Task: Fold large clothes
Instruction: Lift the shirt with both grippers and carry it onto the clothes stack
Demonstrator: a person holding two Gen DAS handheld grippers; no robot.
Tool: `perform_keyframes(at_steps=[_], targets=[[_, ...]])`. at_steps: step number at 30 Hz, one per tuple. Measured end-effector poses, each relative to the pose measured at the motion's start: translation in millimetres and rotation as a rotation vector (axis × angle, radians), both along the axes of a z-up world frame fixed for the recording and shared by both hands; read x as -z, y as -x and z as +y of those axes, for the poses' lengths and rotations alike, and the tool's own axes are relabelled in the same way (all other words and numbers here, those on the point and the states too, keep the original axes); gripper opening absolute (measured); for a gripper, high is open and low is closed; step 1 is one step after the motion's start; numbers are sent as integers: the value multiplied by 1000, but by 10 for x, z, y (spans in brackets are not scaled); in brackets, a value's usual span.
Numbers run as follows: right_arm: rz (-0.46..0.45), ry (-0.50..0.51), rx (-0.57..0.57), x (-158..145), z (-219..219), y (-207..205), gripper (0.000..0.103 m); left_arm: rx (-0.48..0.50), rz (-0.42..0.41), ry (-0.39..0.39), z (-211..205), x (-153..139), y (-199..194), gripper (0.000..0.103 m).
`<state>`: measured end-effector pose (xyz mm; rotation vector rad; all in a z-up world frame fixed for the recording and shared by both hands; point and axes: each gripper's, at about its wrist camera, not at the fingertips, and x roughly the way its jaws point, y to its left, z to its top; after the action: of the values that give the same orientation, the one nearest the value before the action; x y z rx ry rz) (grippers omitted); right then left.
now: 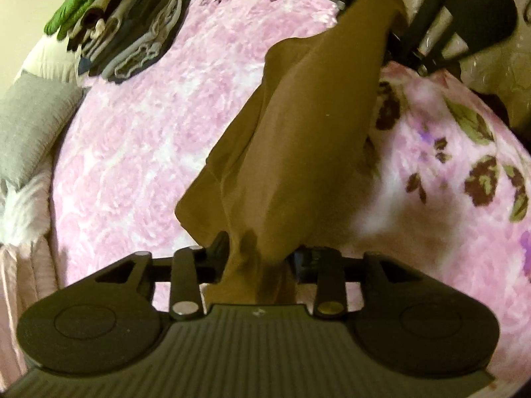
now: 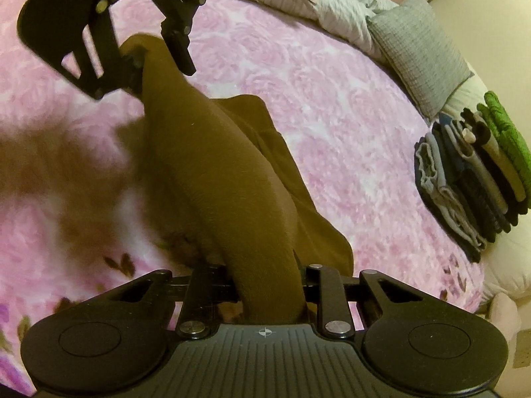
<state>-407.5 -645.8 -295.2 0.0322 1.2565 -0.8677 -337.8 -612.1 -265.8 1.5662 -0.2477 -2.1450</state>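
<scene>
A brown garment [image 1: 298, 132] hangs as a long bunched band between my two grippers, above a pink flowered blanket [image 1: 139, 139]. In the left wrist view my left gripper [image 1: 262, 248] is shut on one end, the cloth filling the gap between its fingers. My right gripper [image 1: 381, 3] shows at the top right, clamped on the far end. In the right wrist view the brown garment [image 2: 212, 172] runs from my right gripper [image 2: 265, 272], shut on it, up to the left gripper [image 2: 156, 56] at the top left. A loose fold trails onto the blanket [image 2: 332, 116].
A stack of folded clothes [image 1: 132, 33] with a green item on top sits at the bed's far edge; the same stack [image 2: 471, 179] is at the right in the right wrist view. A grey pillow [image 1: 30, 122] and pale bedding [image 2: 345, 3] line the bed's edge.
</scene>
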Motion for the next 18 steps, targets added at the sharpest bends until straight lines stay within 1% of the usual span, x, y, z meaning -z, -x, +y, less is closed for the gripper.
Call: perform_keyframes(at_steps=[3, 6, 7, 8, 9, 10, 12, 14, 18], targets=[[-1, -2, -4, -32, -13, 5, 21, 40, -28, 29, 56, 79, 73, 39], [-3, -6, -21, -60, -24, 20, 21, 88, -58, 51, 101, 173, 143, 39], [-4, -8, -27, -72, -16, 26, 21, 102, -70, 54, 115, 199, 162, 37], [-7, -11, -32, -86, -10, 34, 21, 115, -79, 53, 133, 215, 176, 32], [-7, -14, -36, -106, 5, 43, 20, 125, -86, 41, 150, 216, 188, 18], [-8, -18, -43, -140, 35, 52, 20, 132, -93, 29, 175, 195, 199, 15], [-7, -25, -54, -233, 101, 80, 20, 141, -95, 14, 239, 78, 217, 13], [-2, -30, -64, -376, 209, 127, 19, 147, -80, -12, 309, -112, 221, 13], [-9, -56, -68, -734, 467, 254, 19, 167, -52, -28, 492, -557, 260, 12]])
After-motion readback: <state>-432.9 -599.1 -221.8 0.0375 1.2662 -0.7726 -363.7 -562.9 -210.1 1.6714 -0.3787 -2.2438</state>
